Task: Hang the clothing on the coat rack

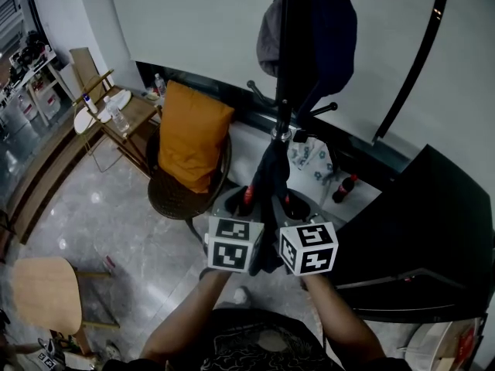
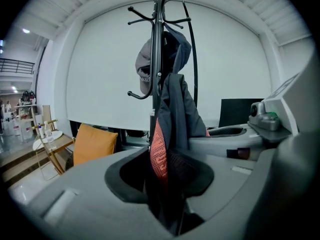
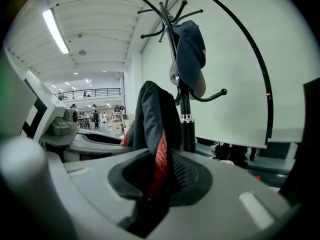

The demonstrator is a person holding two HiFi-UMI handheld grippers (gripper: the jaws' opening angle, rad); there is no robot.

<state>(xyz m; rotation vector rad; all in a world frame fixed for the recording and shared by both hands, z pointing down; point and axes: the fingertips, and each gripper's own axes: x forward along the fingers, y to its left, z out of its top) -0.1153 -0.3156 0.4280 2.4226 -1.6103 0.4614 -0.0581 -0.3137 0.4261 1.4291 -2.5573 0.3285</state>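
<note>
Head view: the left tool (image 1: 244, 201) and right tool (image 1: 295, 205) sit side by side, both gripping a dark jacket (image 1: 271, 178) at the pole of the coat rack (image 1: 284, 68). A grey cap (image 1: 269, 25) hangs up on the rack.

Left gripper view: the jaws are clamped on the jacket (image 2: 172, 114) (dark, with a red strip), which rises in front of the rack's pole.

Right gripper view: these jaws also pinch the jacket (image 3: 152, 116); its folded top stands just beside the pole, below the cap (image 3: 192, 54).
</note>
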